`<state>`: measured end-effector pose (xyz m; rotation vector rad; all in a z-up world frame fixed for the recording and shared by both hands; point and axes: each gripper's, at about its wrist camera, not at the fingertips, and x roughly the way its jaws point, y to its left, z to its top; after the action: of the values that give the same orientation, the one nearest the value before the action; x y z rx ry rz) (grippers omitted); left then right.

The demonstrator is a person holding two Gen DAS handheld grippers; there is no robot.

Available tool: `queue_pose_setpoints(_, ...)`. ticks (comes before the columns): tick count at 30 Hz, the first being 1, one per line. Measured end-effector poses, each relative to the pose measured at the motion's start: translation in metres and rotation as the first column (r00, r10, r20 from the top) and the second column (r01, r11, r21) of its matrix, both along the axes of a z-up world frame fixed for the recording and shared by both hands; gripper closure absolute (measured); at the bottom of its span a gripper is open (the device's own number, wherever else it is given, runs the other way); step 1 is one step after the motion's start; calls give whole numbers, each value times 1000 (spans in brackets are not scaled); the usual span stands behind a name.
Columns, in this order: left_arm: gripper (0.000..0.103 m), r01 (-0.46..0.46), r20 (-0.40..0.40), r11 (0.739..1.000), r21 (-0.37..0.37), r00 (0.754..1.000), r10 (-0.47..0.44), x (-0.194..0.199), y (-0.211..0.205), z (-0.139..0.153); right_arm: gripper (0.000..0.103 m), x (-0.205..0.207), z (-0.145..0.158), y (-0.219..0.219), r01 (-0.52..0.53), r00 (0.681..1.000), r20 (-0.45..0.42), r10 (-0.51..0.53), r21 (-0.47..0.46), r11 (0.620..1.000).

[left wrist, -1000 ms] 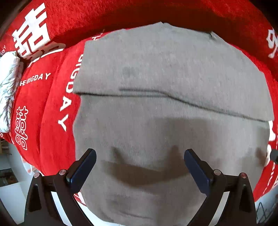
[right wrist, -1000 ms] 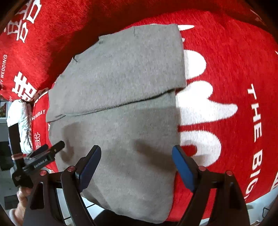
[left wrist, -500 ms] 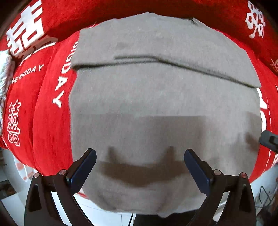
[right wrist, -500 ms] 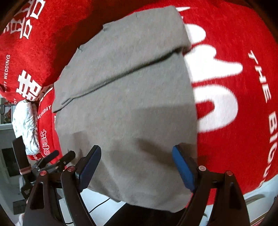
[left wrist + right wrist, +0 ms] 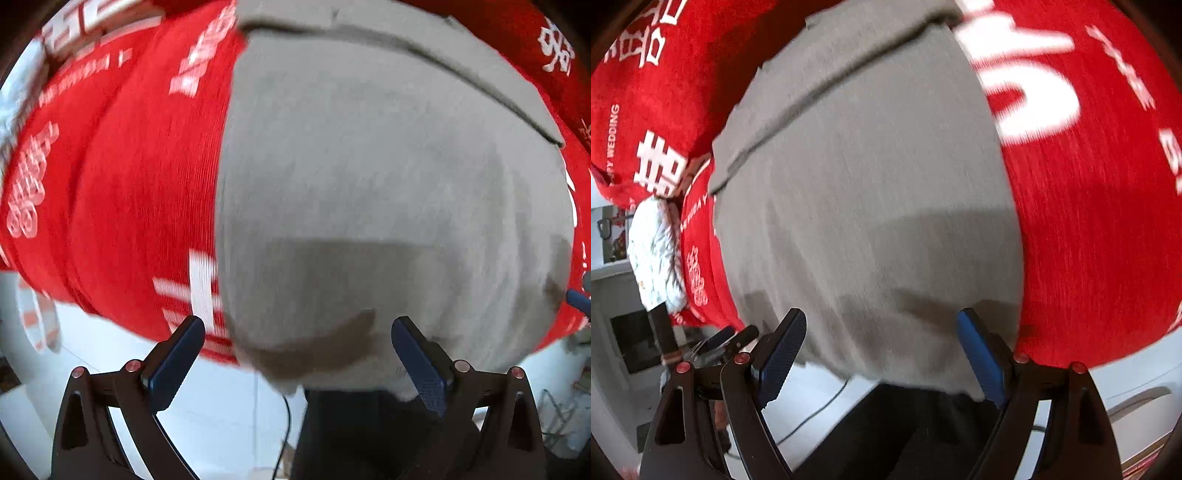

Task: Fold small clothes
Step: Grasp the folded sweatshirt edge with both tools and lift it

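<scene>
A grey knit garment (image 5: pixel 388 177) lies flat on a red cloth with white lettering (image 5: pixel 122 177); its far part is folded over, leaving a crease line across the top. Its near hem hangs over the table's front edge. My left gripper (image 5: pixel 297 354) is open and empty, close above the hem near the garment's left corner. My right gripper (image 5: pixel 881 350) is open and empty, close above the hem near the garment's (image 5: pixel 864 184) right corner. The left gripper also shows at the lower left of the right wrist view (image 5: pixel 720 341).
The red cloth (image 5: pixel 1100 221) covers the table and drops off at the front edge. A white patterned bundle (image 5: pixel 655 254) lies at the table's left end. A dark object (image 5: pixel 369 432) and a cable sit on the pale floor below the edge.
Both grippers have drawn back toward the front edge and dropped lower; the hem and the floor below now fill the bottom of both views. Both stay open.
</scene>
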<state>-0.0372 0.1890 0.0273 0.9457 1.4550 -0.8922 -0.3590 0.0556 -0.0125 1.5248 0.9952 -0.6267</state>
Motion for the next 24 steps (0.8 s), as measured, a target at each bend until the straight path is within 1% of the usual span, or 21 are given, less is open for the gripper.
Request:
queue_pose_setpoints(1,2,-12,-33,1000,8,999,12,2,10,-5,17,-3,-4,8,-11,1000,6,11,25,1000)
queue_pose_setpoints(3,2,-19,-60,1000,20,998,20,3,23,-12,17,-10,-15,24,-31,1000,-4,31,69,997)
queue_pose_setpoints(6,2,-17,-102,999,49,995,22,-2,37,-30,17,-23,-35,50,-51,997,-52,58,124,991)
queue_pose_setpoints(9,2,-28,-150,998,59,988,37,-5,39,-47,17,-34,-57,63,-13,996,-88,27,161,987)
queue_pose_setpoints(14,2,-56,-191,997,59,979,66,-5,33,-61,16,-37,-82,68,41,997,-70,-29,175,984)
queue_pose_setpoints(15,2,-57,-188,997,56,980,67,-5,32,-60,17,-36,-86,69,57,997,-59,-47,191,980)
queue_pose_setpoints(16,5,-53,-184,997,48,981,61,-6,32,-58,29,-38,-87,70,69,997,-54,-59,198,978)
queue_pose_setpoints(17,12,-47,-185,998,39,981,53,-6,32,-55,43,-39,-87,71,83,996,-41,-76,206,975)
queue_pose_setpoints(18,20,-42,-187,998,39,981,49,-1,23,-56,78,-40,-87,73,89,996,-30,-84,217,972)
queue_pose_setpoints(19,25,-36,-189,999,36,981,42,-2,23,-52,90,-41,-86,75,92,996,-16,-90,234,968)
queue_pose_setpoints(20,37,-31,-194,999,32,980,37,-4,25,-48,92,-42,-84,77,94,995,2,-98,238,967)
queue_pose_setpoints(21,56,-26,-204,999,28,979,32,-4,24,-46,93,-43,-79,79,97,994,29,-106,236,967)
queue_pose_setpoints(22,68,-23,-236,1000,20,971,27,-2,24,-43,93,-43,-75,79,97,993,46,-111,234,967)
queue_pose_setpoints(23,85,-26,-269,1000,16,963,29,0,23,-40,93,-44,-68,78,99,990,75,-119,231,968)
queue_pose_setpoints(24,87,-31,-289,999,12,957,33,2,21,-36,93,-44,-62,76,100,987,102,-126,231,968)
